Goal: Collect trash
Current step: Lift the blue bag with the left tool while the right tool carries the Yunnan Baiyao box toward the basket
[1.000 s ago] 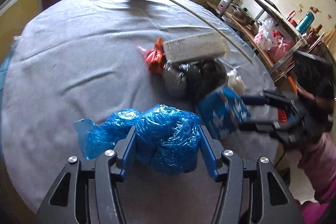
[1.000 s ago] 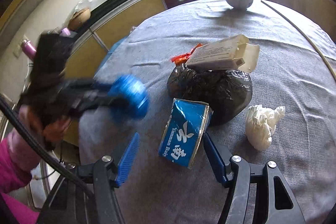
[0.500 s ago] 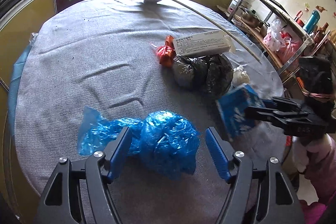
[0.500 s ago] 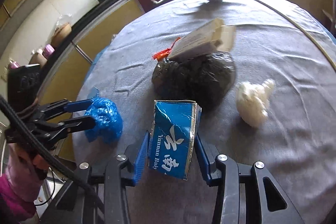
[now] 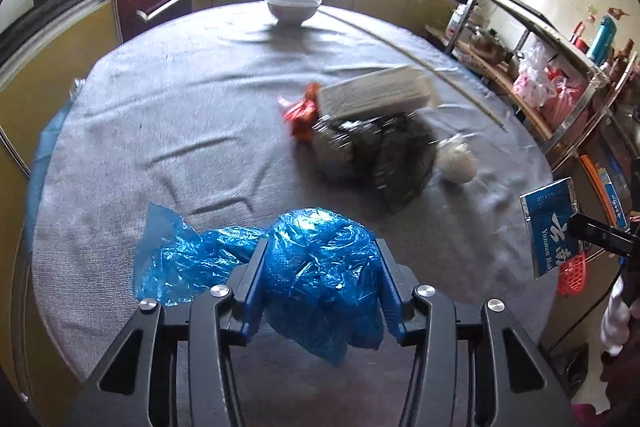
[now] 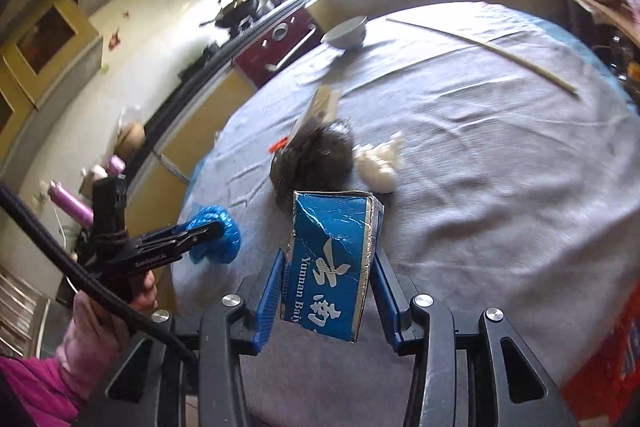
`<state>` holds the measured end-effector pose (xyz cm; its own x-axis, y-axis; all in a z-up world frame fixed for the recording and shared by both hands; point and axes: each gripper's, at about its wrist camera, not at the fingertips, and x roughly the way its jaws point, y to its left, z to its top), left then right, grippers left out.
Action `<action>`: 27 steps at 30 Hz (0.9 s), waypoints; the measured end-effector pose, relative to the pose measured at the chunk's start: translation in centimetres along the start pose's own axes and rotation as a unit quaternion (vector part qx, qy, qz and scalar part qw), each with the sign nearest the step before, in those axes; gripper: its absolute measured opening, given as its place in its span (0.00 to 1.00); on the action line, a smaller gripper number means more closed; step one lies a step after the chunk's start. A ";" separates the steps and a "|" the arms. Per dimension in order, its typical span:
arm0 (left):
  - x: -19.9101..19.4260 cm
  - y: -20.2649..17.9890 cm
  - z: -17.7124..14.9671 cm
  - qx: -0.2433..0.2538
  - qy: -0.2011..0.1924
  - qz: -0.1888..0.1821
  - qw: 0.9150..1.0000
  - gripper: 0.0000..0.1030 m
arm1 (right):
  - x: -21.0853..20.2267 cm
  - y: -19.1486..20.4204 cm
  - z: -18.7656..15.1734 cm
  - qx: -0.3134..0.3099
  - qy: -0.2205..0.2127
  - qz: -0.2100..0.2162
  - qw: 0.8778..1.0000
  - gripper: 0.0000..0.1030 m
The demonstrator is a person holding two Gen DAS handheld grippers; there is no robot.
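A crumpled blue plastic bag (image 5: 320,287) sits between the fingers of my left gripper (image 5: 321,243) at the near edge of the round table (image 5: 160,107). The jaws are closing and the pads press into the bag; a loose tail trails left. My right gripper (image 6: 329,255) is shut on a blue carton (image 6: 336,227), held clear of the cloth. In the left wrist view that carton (image 5: 550,231) hangs past the table's right edge. A black bag (image 5: 384,155), a white box (image 5: 376,93), a red wrapper (image 5: 302,115) and a white tissue wad (image 5: 458,163) lie mid-table.
A white bowl (image 5: 293,5) stands at the far edge, and a long thin stick (image 5: 420,59) lies across the right side. A cluttered metal shelf (image 5: 540,87) stands right of the table. Yellow cabinets and a stove ring the back. A red basket (image 5: 572,273) shows below the carton.
My right gripper shut on the blue carton, lifted it and carried it right, off the table's edge. My left gripper widened around the blue bag, then squeezed back onto it.
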<state>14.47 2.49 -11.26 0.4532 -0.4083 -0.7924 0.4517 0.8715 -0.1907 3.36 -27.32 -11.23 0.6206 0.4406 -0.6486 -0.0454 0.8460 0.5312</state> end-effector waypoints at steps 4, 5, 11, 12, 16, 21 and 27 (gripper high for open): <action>-1.4 -2.9 0.1 0.019 -0.018 -0.012 1.000 0.49 | -2.6 -1.5 -0.4 0.019 -0.032 -0.001 0.999 0.45; -1.7 -3.7 0.1 0.025 -0.022 -0.013 0.999 0.49 | -3.3 -1.9 -0.5 0.025 -0.039 -0.002 0.999 0.45; -2.5 -8.4 0.1 0.060 -0.034 -0.028 0.997 0.49 | -7.4 -3.6 -1.3 0.042 -0.075 -0.014 0.996 0.45; -2.5 -9.3 0.2 0.068 -0.034 -0.028 0.997 0.49 | -8.0 -3.9 -1.5 0.045 -0.080 -0.015 0.996 0.45; -2.5 -12.1 0.1 0.090 -0.033 -0.021 0.995 0.49 | -10.2 -5.0 -2.5 0.056 -0.100 -0.024 0.993 0.45; -2.2 -15.5 0.0 0.124 -0.029 0.018 0.992 0.49 | -12.3 -6.5 -3.4 0.070 -0.117 -0.031 0.990 0.45; -2.6 -19.8 0.1 0.165 -0.045 0.043 0.984 0.49 | -14.3 -7.7 -4.2 0.076 -0.134 -0.034 0.987 0.45</action>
<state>4.46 -13.75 -5.34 0.5604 -0.3725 -0.7397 0.6275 0.7739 0.0857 -8.46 -38.86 -8.36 0.8042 0.2715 -0.5287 0.1090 0.8070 0.5803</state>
